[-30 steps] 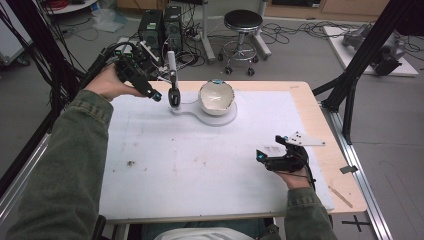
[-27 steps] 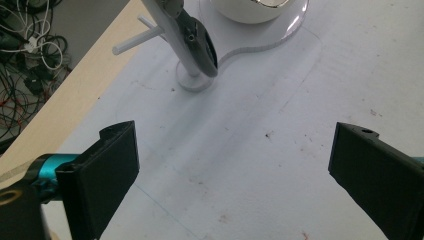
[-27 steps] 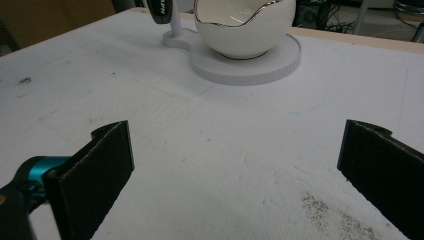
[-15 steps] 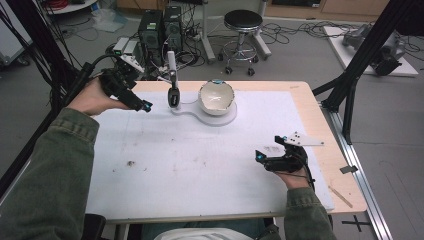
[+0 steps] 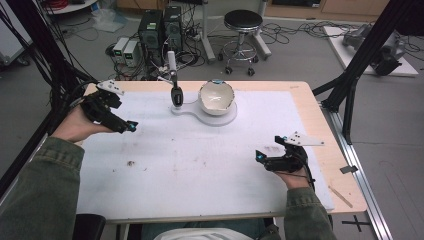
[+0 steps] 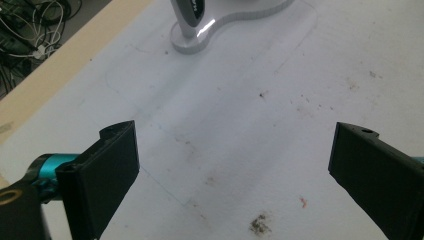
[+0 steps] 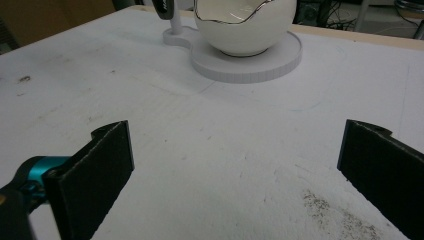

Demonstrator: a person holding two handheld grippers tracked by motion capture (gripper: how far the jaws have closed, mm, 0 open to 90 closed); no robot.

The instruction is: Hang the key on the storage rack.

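Note:
A white eggshell-shaped bowl [image 5: 216, 97] [image 7: 243, 25] sits on a round white base [image 5: 227, 118] [image 7: 280, 60] at the back middle of the table. Beside it, on the same base's small lobe [image 6: 192, 42], stands an upright black and white handle [image 5: 175, 90] [image 6: 188, 14]. My left gripper [image 5: 131, 126] [image 6: 235, 165] hovers open over the table's left side, nothing between its jaws. My right gripper [image 5: 260, 159] [image 7: 235, 165] rests open near the front right, jaws wide apart and empty, aimed toward the bowl.
The table carries a white mat [image 5: 200, 165] with small brown stains and crumbs [image 5: 131, 163] [image 6: 260, 225]. Bare wood edge [image 5: 340, 165] lies at the right. Behind the table are computer towers [image 5: 160, 25], cables and a stool [image 5: 242, 22]. Black frame struts [image 5: 350, 75] stand at the right.
My left gripper has drawn back from the upright handle, moving left and toward the front over the mat. The right gripper has stayed put.

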